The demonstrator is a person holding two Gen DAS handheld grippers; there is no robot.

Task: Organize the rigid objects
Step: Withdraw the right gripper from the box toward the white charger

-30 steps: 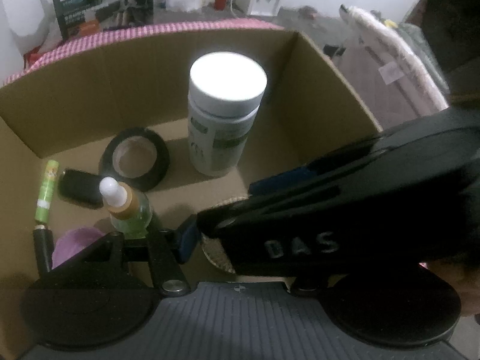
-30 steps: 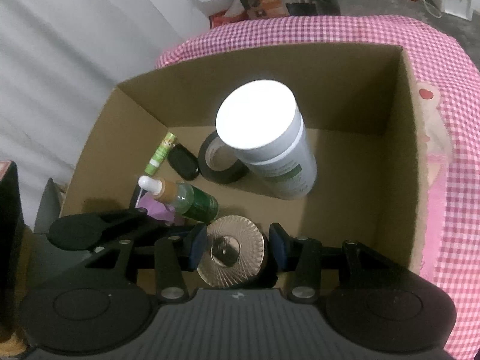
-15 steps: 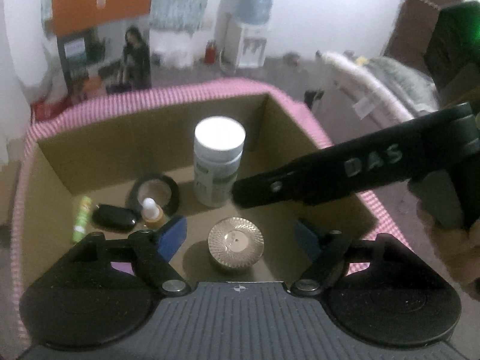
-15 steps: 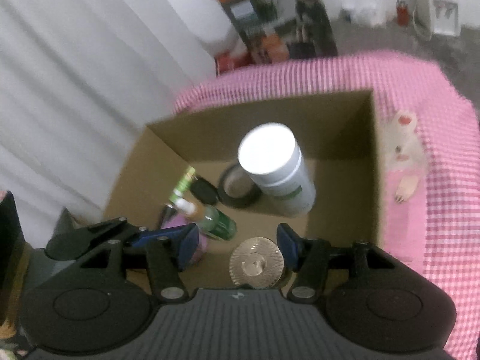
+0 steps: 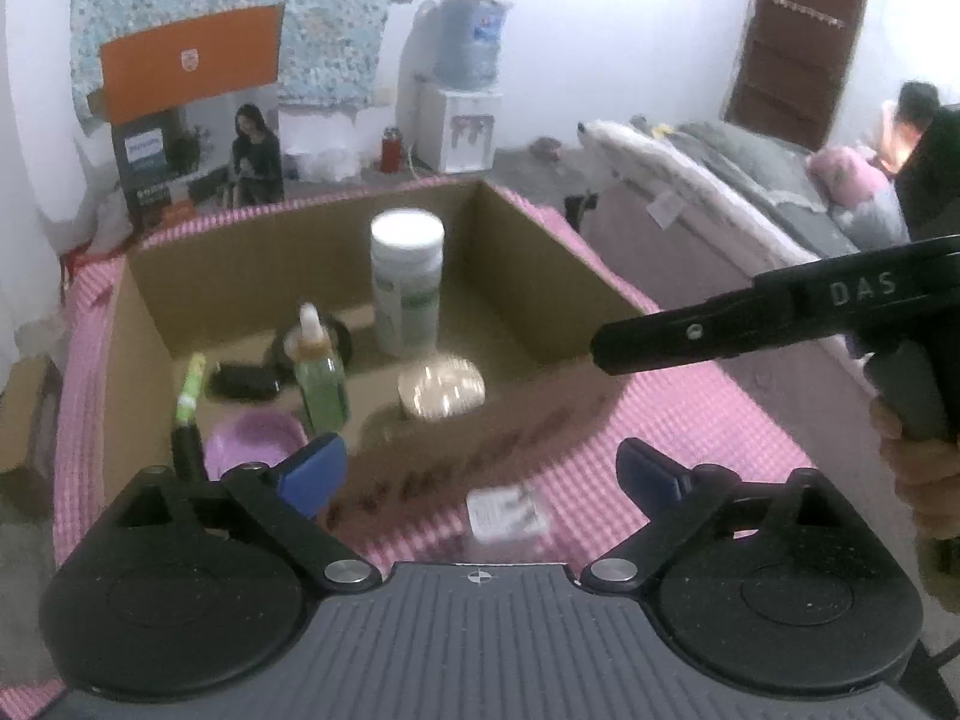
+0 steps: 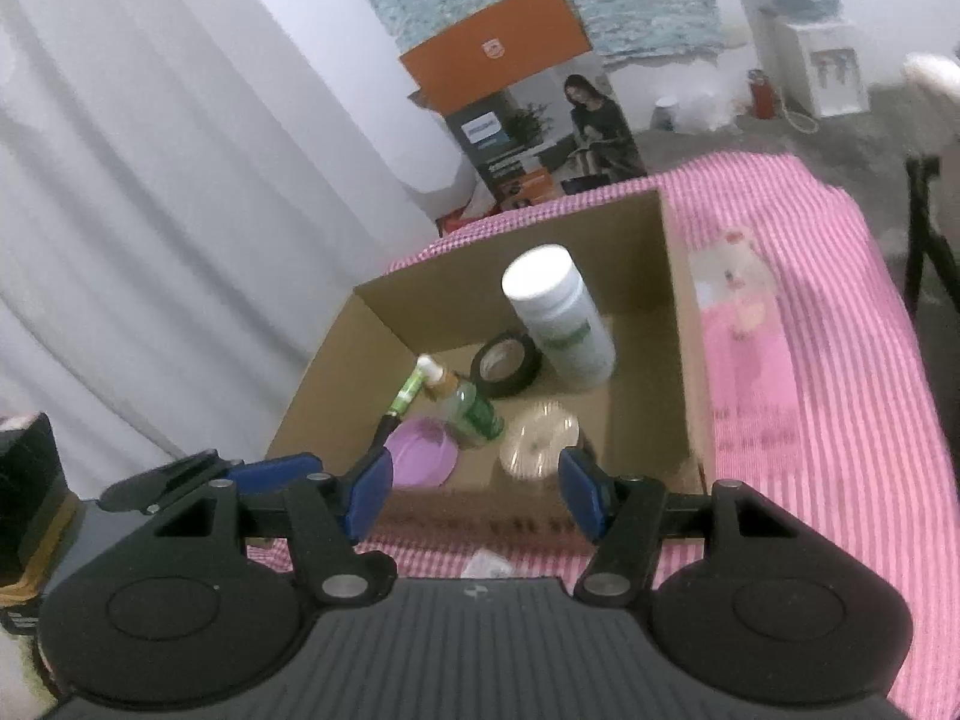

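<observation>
An open cardboard box (image 5: 540, 276) (image 6: 678, 360) on the pink checked cloth holds a white bottle (image 5: 405, 288) (image 6: 558, 318), a gold ridged jar (image 5: 441, 387) (image 6: 540, 438), a green dropper bottle (image 5: 321, 378) (image 6: 468, 408), a black tape roll (image 6: 504, 363), a purple dish (image 5: 252, 438) (image 6: 420, 450) and a green tube (image 5: 189, 390). My left gripper (image 5: 480, 471) hangs in front of the box, jaws opening, nothing between them. My right gripper (image 6: 474, 492) is also back from the box, jaws opening and empty. A small labelled packet (image 5: 507, 513) (image 6: 486, 564) lies below them.
The right gripper's black body (image 5: 780, 312) and the hand holding it reach in from the right in the left wrist view. A black key fob (image 5: 243, 381) lies in the box. An orange-topped carton (image 6: 528, 120), a water dispenser (image 5: 462, 120), a bed (image 5: 720, 192) and a white curtain (image 6: 150, 210) surround the table.
Both grippers have drawn back and up out of the box and their jaws have widened. The gold jar that was between the right jaws now stands free on the box floor.
</observation>
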